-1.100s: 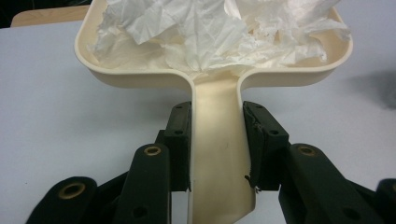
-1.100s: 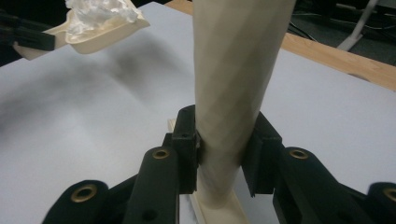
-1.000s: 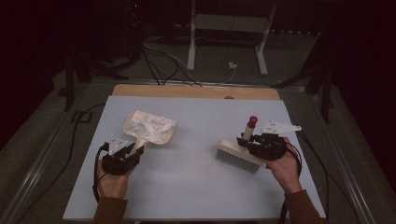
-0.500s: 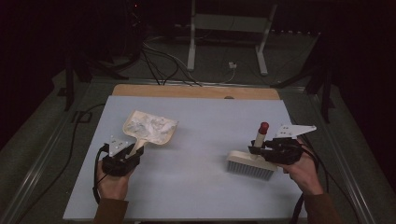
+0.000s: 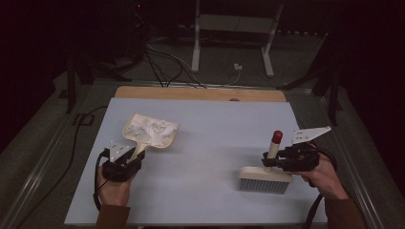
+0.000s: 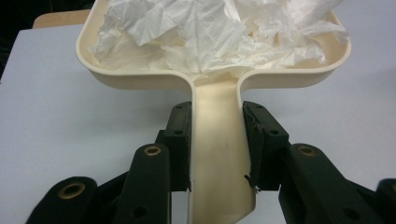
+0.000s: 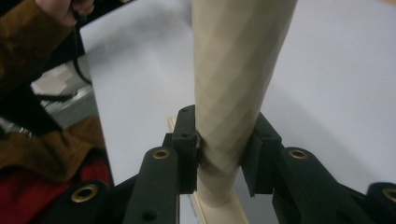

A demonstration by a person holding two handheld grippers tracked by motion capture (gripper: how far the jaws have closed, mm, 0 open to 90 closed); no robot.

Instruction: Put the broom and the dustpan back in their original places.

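Lower right of the high view: right tool (image 5: 276,161) pinching the brush (image 5: 265,179) by its cream handle, red cap on top. Handle stands upright, bristle block flat on the counter (image 5: 215,124). In the right gripper view the jaws are pressed on both sides of the handle (image 7: 231,93), low down, just above the wooden block.

Lower left of the high view: left tool (image 5: 125,161) pinching the dustpan (image 5: 149,133) by its handle. In the left gripper view the jaws clamp the flat cream handle (image 6: 217,140) on both sides; the pan lies ahead on the counter, full of crumpled white paper (image 6: 219,32). The paper sits inside the pan walls; no loose bits visible on the counter.

Brush and dustpan are well apart, brush at right centre of the frame, pan at left centre.

Farther back, upper frame: wooden strip at the counter's far edge, then cables and a white stand on the floor.

Step, as I judge it: sweeping looks done, the paper already collected, and the brush is parked aside. The next move likely calls for lifting the pan level to carry it without spilling; the paper is light and piled high and could slide off the open front lip. The brush may be released upright or laid down.
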